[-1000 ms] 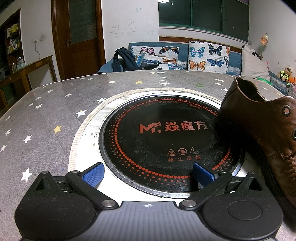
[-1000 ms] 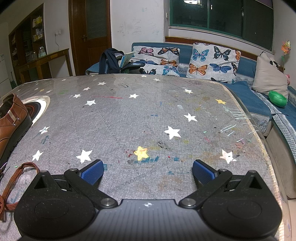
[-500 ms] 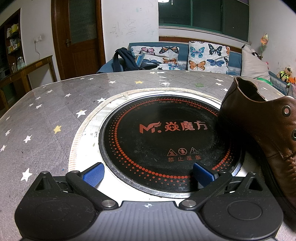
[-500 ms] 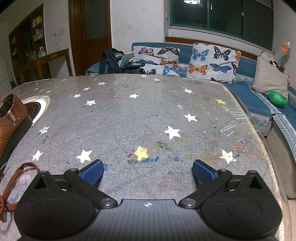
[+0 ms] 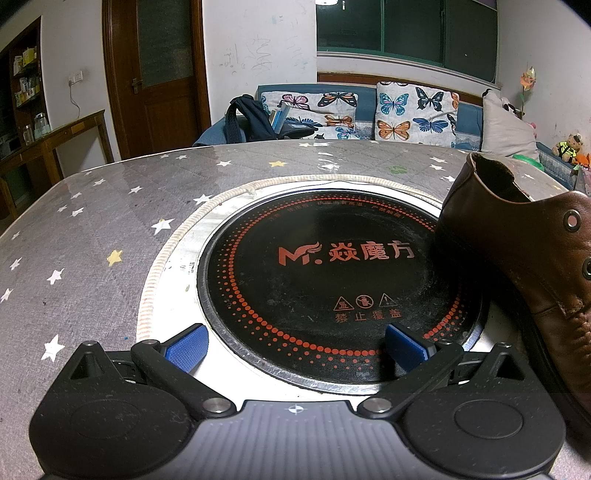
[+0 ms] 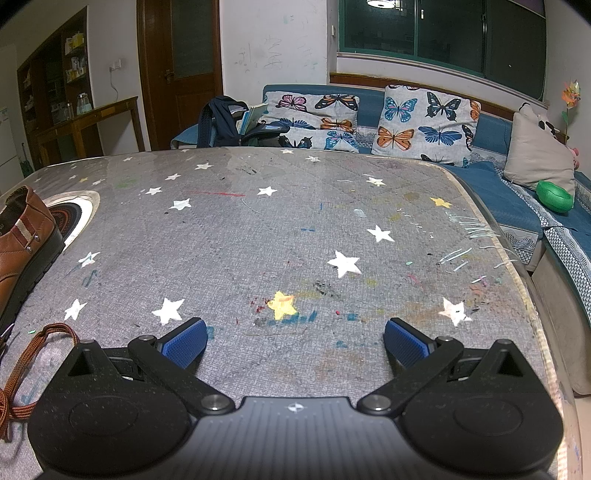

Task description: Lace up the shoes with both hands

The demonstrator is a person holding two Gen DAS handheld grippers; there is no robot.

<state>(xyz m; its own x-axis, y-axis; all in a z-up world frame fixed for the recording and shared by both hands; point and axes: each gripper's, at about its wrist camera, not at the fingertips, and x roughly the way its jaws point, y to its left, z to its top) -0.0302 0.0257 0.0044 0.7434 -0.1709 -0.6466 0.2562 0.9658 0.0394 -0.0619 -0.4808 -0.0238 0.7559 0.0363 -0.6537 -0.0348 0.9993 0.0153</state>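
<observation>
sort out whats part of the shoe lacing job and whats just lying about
For the job: brown shoe, brown lace, left tongs, right tongs.

Lying about: built-in hotplate, backpack, butterfly cushions, green bowl.

Blue sofa [image 6: 491, 184], dark window [image 6: 443, 33]

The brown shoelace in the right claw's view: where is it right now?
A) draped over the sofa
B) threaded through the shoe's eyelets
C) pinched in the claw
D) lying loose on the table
D: the brown shoelace lies loose on the table near the shoe, while the right claw is open and empty.
</observation>
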